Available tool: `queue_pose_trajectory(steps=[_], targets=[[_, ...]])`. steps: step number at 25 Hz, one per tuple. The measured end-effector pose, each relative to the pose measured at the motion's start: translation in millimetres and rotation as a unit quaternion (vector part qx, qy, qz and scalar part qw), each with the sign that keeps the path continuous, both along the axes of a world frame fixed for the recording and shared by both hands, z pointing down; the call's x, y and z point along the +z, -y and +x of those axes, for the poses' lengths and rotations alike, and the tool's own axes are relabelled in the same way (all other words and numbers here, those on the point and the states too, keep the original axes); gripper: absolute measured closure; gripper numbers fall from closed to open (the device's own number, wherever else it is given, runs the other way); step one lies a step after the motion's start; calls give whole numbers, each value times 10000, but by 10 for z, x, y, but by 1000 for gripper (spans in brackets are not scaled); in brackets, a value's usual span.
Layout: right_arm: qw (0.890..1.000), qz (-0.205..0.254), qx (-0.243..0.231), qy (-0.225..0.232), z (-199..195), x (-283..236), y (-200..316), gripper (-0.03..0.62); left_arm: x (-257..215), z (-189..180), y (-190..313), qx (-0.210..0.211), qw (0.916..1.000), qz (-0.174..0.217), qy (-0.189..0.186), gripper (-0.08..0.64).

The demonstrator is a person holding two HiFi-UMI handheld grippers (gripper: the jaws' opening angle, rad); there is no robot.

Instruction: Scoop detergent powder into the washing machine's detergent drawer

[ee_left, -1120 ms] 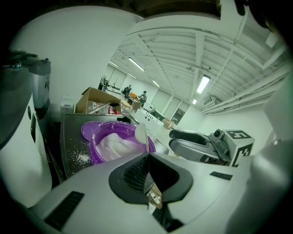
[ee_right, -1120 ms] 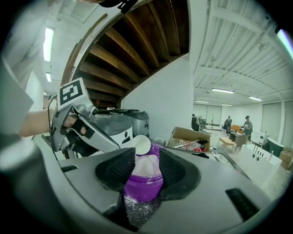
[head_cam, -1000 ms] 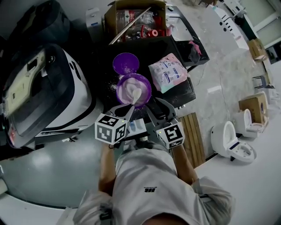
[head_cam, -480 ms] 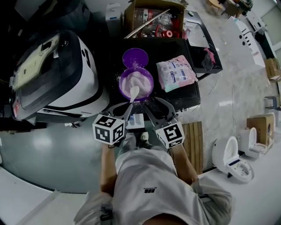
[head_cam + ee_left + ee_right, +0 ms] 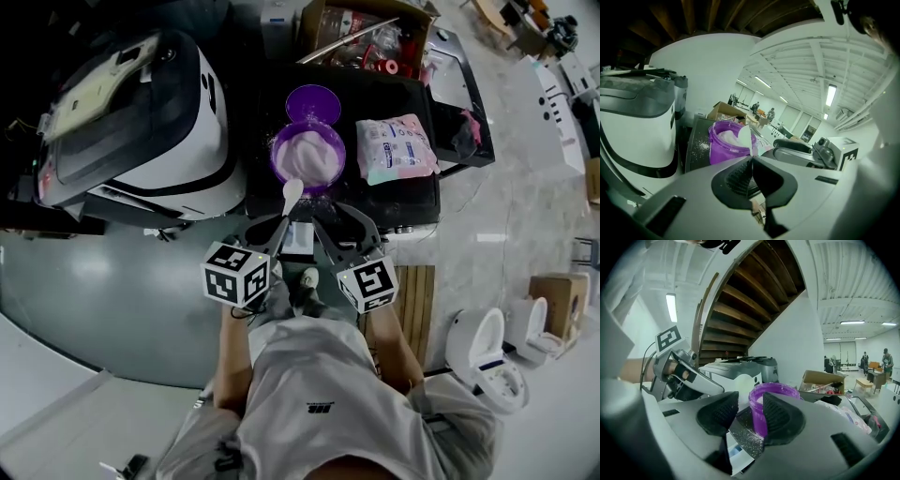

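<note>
Dark tabletop (image 5: 375, 202) stands beside a white washing machine (image 5: 141, 122). Left gripper (image 5: 278, 228) clenches a white spoon (image 5: 292, 192), whose bowl sits at the near rim of the purple tub (image 5: 278, 161) of detergent powder (image 5: 309, 150) just ahead. Right gripper (image 5: 325, 228) gapes empty alongside.

You get no readable text here. The pink bag (image 5: 397, 148) has blue print (too small to make out). The pale label (image 5: 91, 92) on your washing machine (image 5: 178, 159) lid is blurred. The small dark logo (image 5: 321, 408) on your shirt (image 5: 319, 370) is illegible too.
</note>
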State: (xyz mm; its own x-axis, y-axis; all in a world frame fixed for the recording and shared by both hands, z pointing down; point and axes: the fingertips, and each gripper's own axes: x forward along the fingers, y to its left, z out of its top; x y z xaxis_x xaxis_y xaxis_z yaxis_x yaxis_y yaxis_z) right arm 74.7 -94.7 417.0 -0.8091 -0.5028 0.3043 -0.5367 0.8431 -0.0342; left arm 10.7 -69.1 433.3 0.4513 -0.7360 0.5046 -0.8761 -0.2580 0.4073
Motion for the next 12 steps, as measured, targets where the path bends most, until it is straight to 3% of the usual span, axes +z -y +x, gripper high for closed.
queue_pose_trajectory(steps=[12], targets=[[9997, -165, 38, -179, -198, 245, -409, 431, 210, -277, -421, -99, 9997, 71, -189, 545]])
